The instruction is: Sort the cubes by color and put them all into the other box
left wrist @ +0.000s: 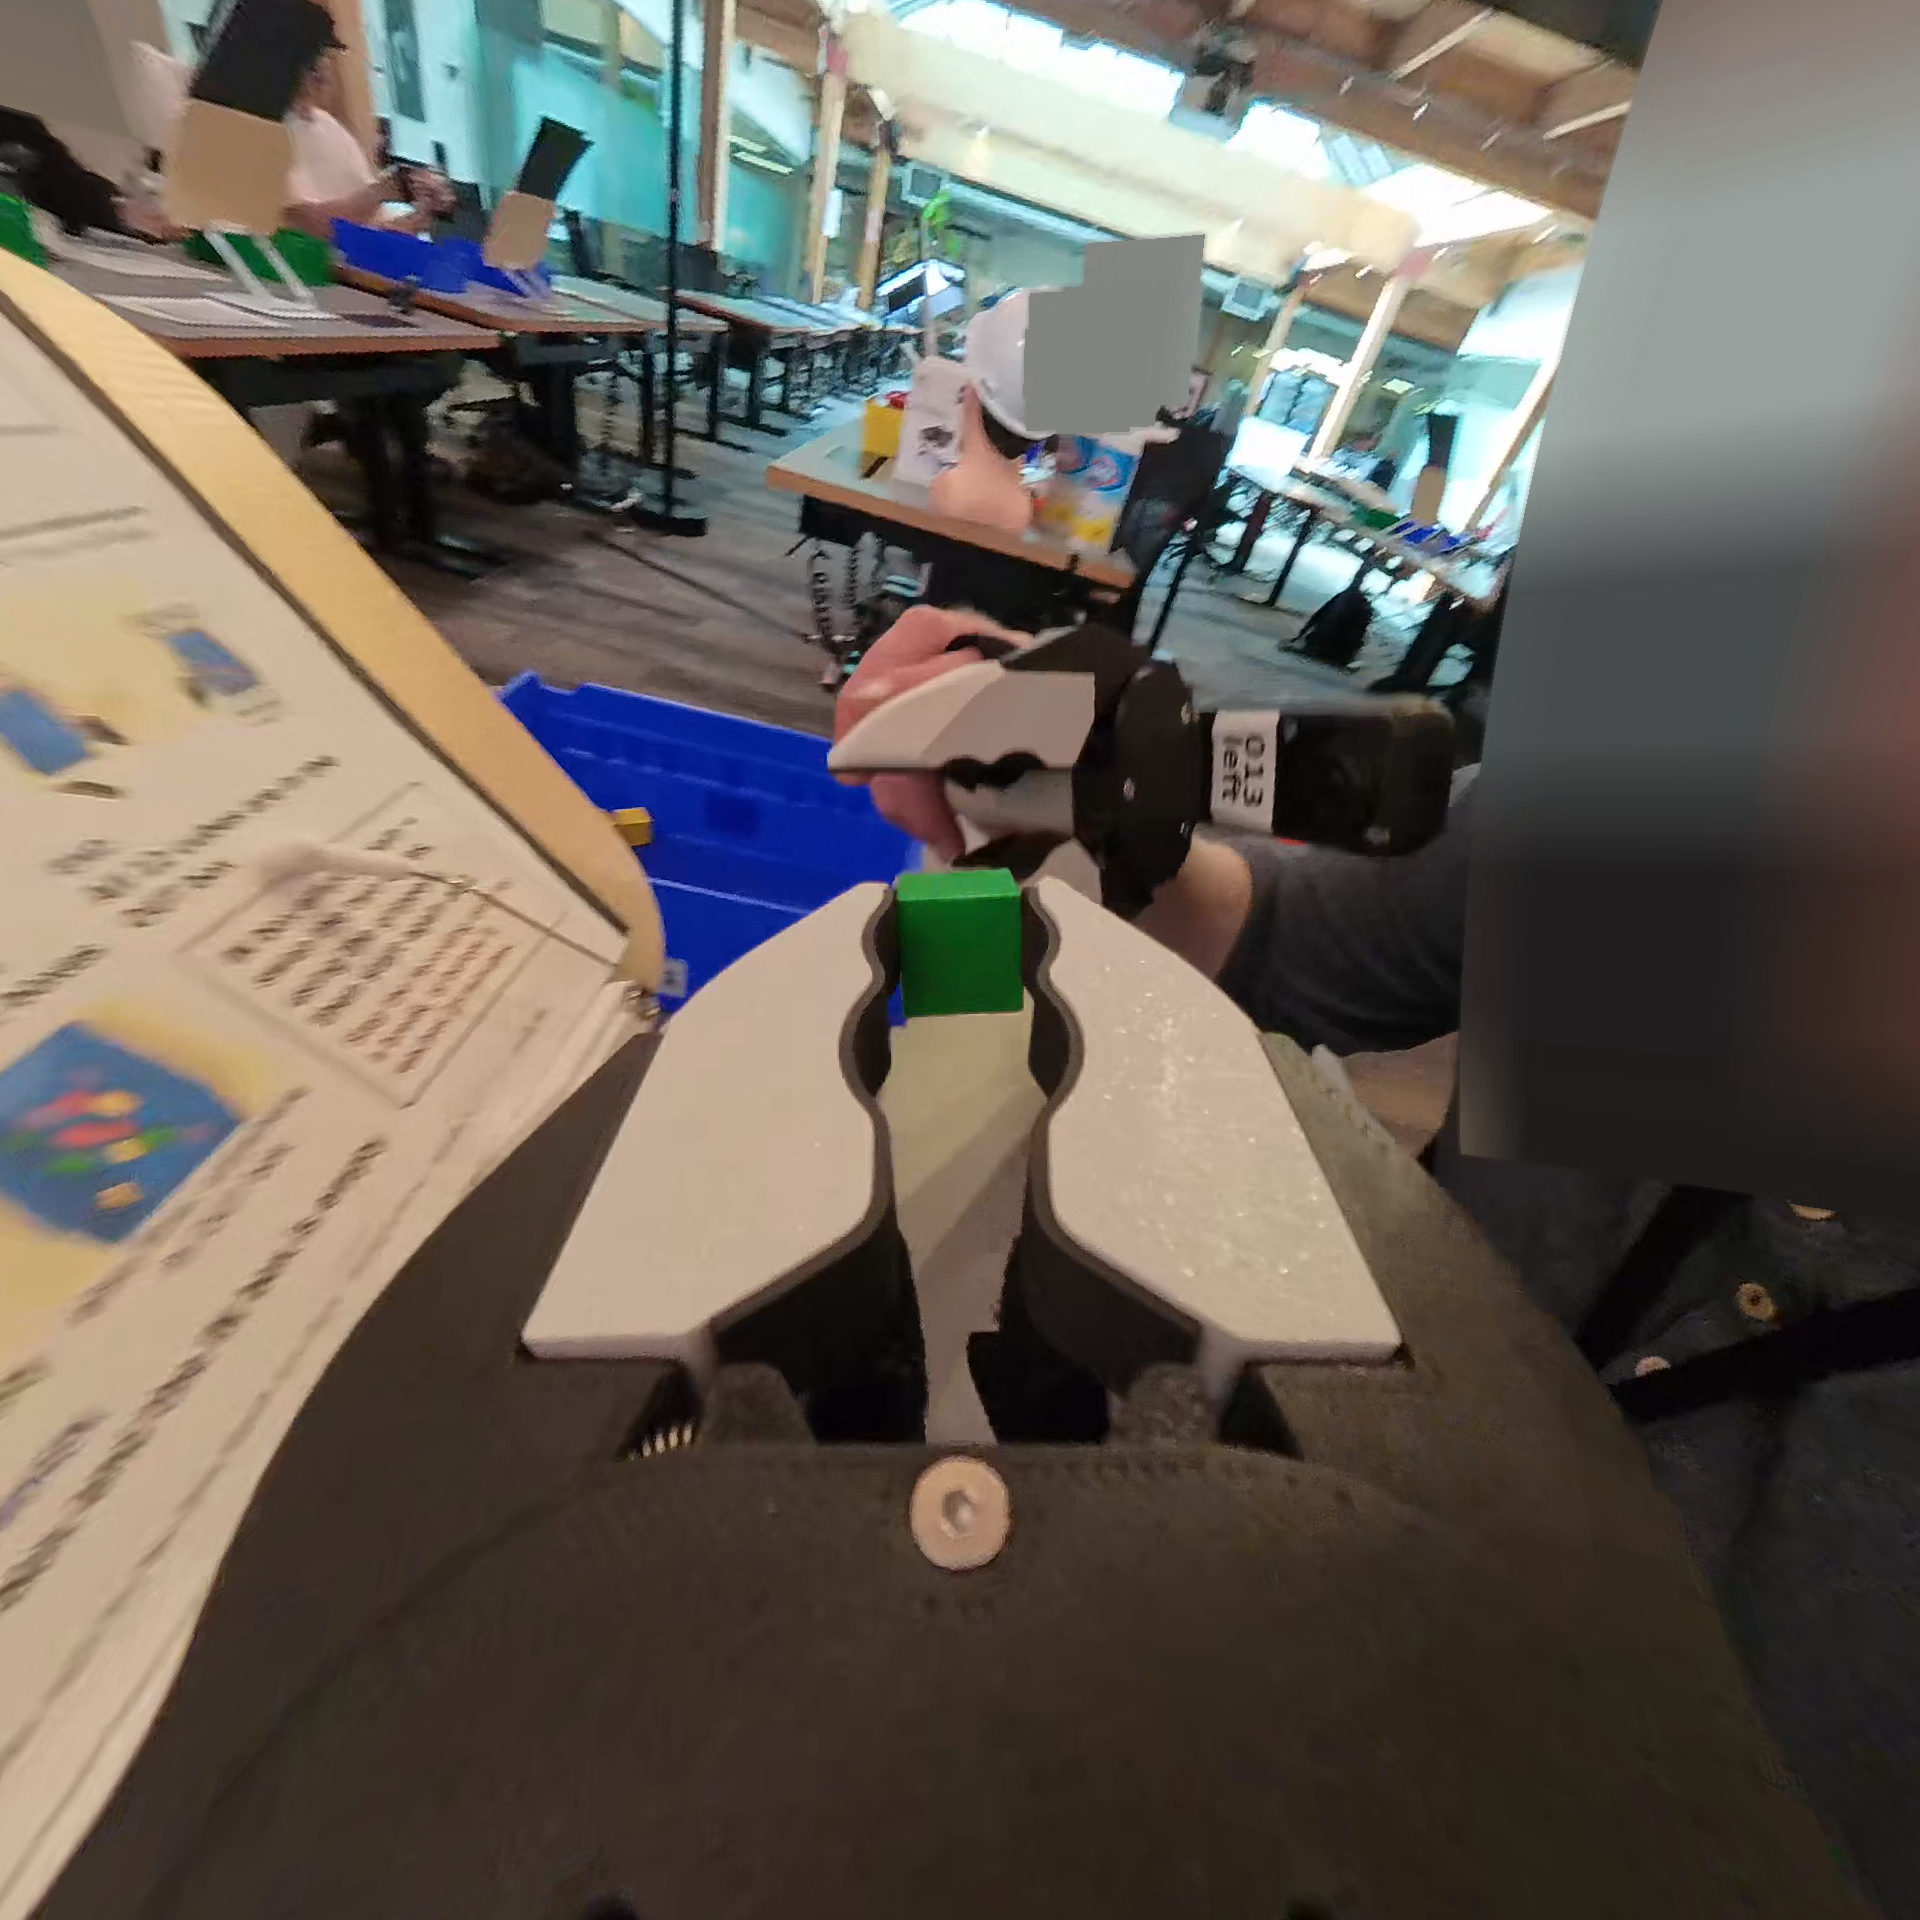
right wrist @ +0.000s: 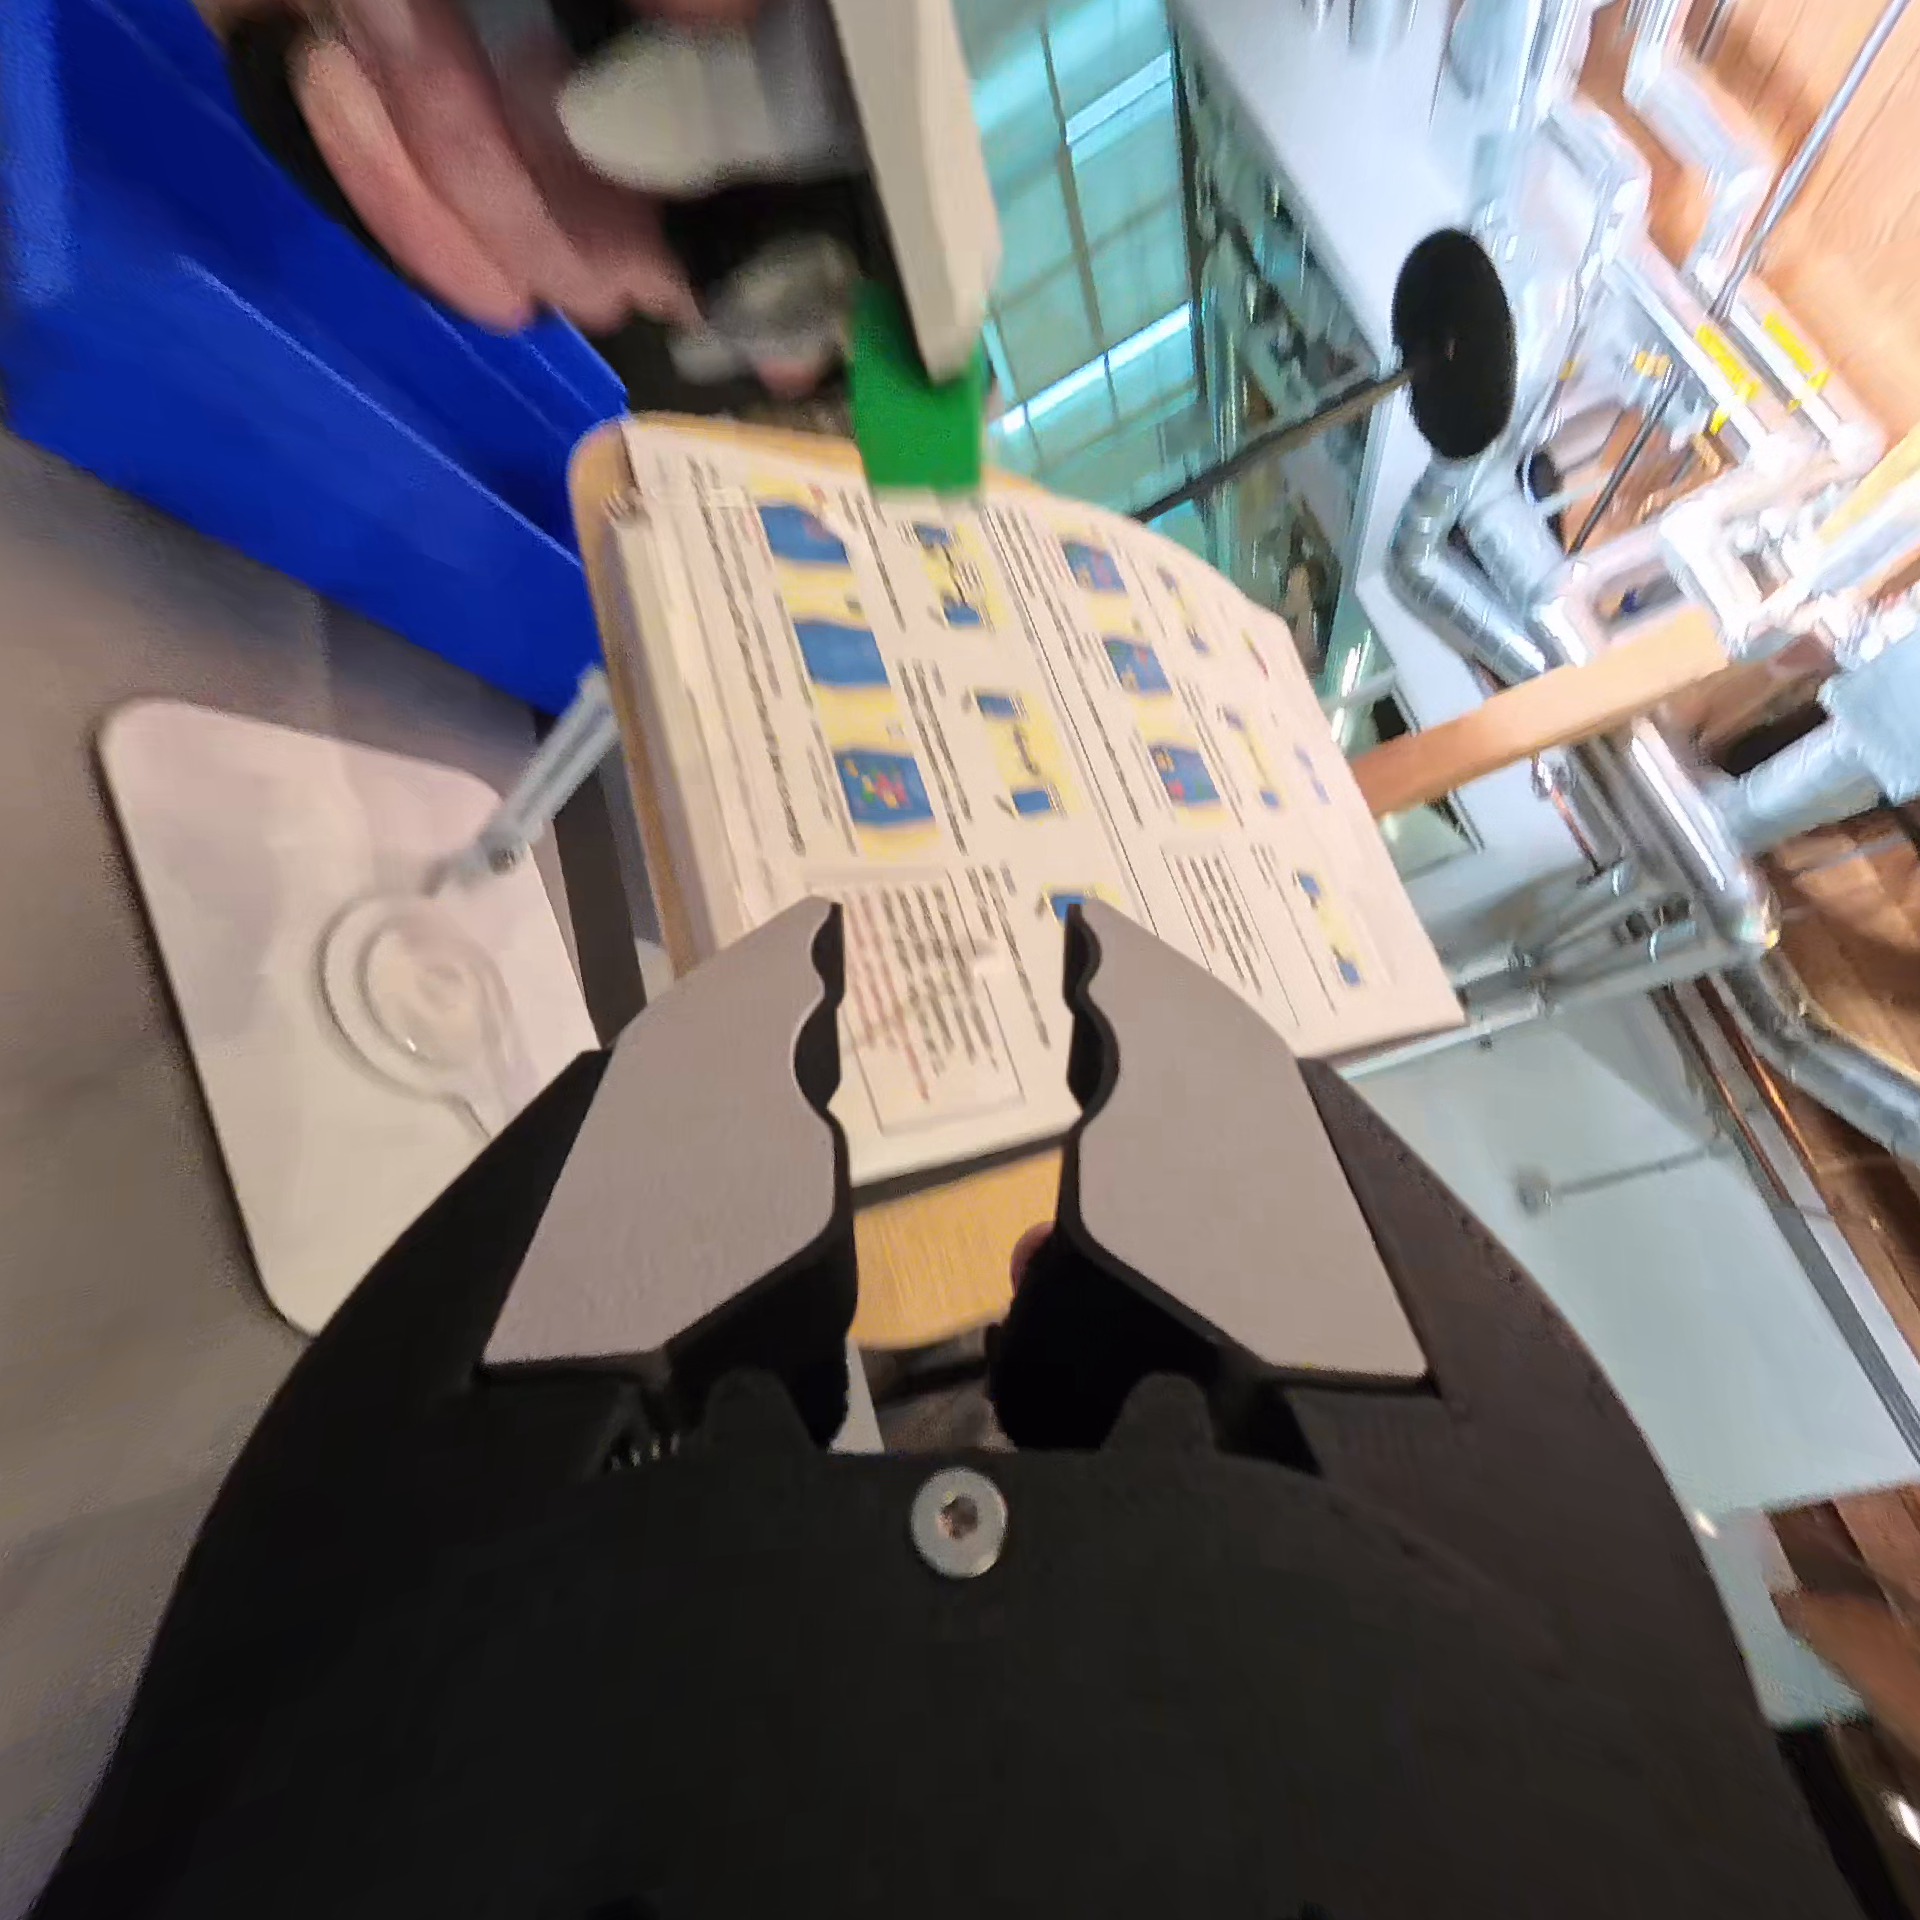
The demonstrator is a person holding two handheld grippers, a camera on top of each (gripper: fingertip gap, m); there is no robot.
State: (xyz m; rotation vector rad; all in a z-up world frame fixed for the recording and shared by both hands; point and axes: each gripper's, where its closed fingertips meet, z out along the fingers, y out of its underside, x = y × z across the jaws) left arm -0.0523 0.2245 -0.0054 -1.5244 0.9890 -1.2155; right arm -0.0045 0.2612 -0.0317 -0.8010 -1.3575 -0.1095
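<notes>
My left gripper [left wrist: 958, 899] is shut on a green cube [left wrist: 958, 940]; both pads press its sides at the fingertips. The right wrist view shows the same cube [right wrist: 914, 416] held in the air, with one left finger [right wrist: 925, 208] visible above the printed sheet. My right gripper [right wrist: 951, 920] is open and empty, pointing at that sheet. In the left wrist view a hand holds it beyond the cube, and one of its fingers [left wrist: 956, 696] shows. A blue box [left wrist: 748, 821] lies behind the cube, with a yellow cube [left wrist: 632, 826] inside. The box's wall [right wrist: 260, 343] shows at upper left.
A printed instruction sheet on a wooden board [left wrist: 208, 935] leans close on the left, and also shows in the right wrist view [right wrist: 987, 748]. Its white base plate [right wrist: 312, 935] lies on the grey table. Other tables and people are far behind.
</notes>
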